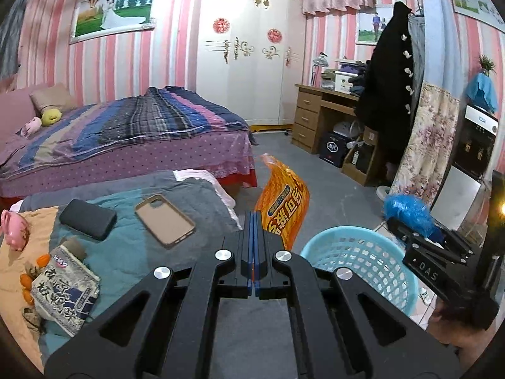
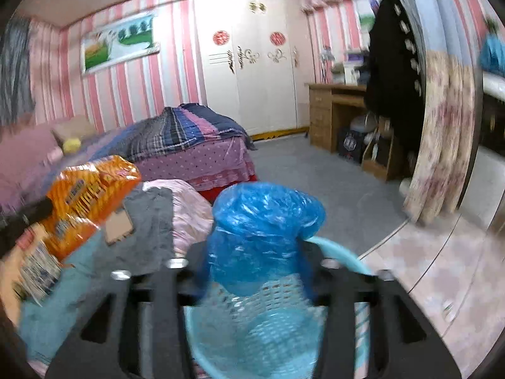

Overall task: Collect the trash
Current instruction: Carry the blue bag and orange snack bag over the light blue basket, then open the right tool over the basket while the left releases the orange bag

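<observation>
Two blue-padded fingers [image 1: 251, 246] of the left gripper [image 1: 254, 218] are pressed together on the lower corner of an orange snack bag [image 1: 282, 202], which stands up from the tips, held in the air between the bedding and the basket. Just right of it sits a light blue perforated basket [image 1: 363, 262]. The right gripper [image 1: 407, 224] hovers over the basket's far rim, closed on a crumpled blue plastic bag [image 1: 407, 211]; in its own view the bag [image 2: 262, 230] bulges up from between the fingers directly above the basket [image 2: 268, 325], though the picture is blurred.

Left of the left fingers lies a rumpled teal and grey blanket [image 1: 126, 259] carrying a beige phone case [image 1: 164, 219], a black phone [image 1: 88, 219], a grey printed snack bag [image 1: 68, 287], small orange fruits [image 1: 26, 284] and a pink piggy bank [image 1: 14, 229]. Beyond it stands a bed [image 1: 126, 135] with a striped quilt. Farther out are a grey floor [image 1: 315, 170], pink striped walls [image 1: 176, 31], a white wardrobe [image 1: 249, 53], a wooden desk [image 1: 318, 110] and a black coat [image 1: 391, 82] on a stand.
</observation>
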`<state>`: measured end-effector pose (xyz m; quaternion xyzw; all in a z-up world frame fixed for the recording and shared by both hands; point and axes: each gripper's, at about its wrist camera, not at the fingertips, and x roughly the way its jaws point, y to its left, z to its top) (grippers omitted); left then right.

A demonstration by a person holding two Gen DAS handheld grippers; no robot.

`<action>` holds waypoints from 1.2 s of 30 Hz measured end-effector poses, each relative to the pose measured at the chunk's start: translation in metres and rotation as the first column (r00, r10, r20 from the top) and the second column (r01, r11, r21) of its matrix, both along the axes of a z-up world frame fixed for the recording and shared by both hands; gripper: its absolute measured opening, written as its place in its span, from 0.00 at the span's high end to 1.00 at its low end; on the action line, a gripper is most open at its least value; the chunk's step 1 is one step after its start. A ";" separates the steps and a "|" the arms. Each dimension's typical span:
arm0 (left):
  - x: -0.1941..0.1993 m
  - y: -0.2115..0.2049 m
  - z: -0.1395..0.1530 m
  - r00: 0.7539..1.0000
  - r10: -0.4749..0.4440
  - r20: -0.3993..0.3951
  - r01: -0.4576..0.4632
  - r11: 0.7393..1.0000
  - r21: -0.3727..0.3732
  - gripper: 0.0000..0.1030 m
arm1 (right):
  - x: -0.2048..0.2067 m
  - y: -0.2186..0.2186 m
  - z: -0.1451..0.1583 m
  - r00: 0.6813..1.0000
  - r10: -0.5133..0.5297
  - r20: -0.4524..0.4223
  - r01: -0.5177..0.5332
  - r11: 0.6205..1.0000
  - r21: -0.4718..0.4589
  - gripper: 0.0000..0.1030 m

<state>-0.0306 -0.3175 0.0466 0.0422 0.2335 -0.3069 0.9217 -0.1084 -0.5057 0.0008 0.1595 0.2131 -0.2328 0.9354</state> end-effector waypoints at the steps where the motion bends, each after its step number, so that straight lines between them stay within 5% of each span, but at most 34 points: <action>1: 0.000 -0.003 0.000 1.000 -0.003 -0.001 0.003 1.000 0.002 1.00 | -0.003 -0.003 -0.001 1.000 -0.002 0.014 0.002 1.000 0.020 0.25; 14: -0.002 -0.051 -0.019 0.995 -0.091 -0.043 0.092 0.995 0.026 1.00 | -0.026 -0.026 0.002 0.991 -0.126 0.053 0.124 0.992 0.038 0.17; 18: -0.009 -0.072 -0.023 0.973 -0.212 -0.086 0.212 0.977 -0.014 1.00 | -0.038 -0.037 0.001 0.983 -0.175 0.056 0.172 0.984 0.049 0.17; 19: -0.013 -0.079 -0.025 0.968 -0.235 -0.086 0.236 0.972 -0.007 0.96 | -0.040 -0.041 0.001 0.981 -0.187 0.057 0.184 0.981 0.056 0.17; 22: -0.019 -0.080 -0.024 0.979 -0.202 -0.025 0.202 0.979 0.014 0.26 | -0.044 -0.044 0.001 0.981 -0.183 0.064 0.179 0.981 0.072 0.17; 23: -0.020 -0.077 -0.023 0.983 -0.185 -0.006 0.185 0.983 0.010 0.21 | -0.043 -0.043 0.002 0.981 -0.181 0.066 0.177 0.982 0.065 0.17; 31: 0.001 -0.009 -0.018 1.000 -0.012 0.025 0.011 0.999 0.031 0.21 | -0.032 -0.027 0.004 0.991 -0.112 0.080 0.108 0.993 0.048 0.17; 36: 0.022 0.065 -0.016 0.987 0.154 0.050 -0.157 0.985 0.074 0.20 | -0.014 -0.002 0.008 0.996 -0.024 0.083 0.022 0.999 0.032 0.17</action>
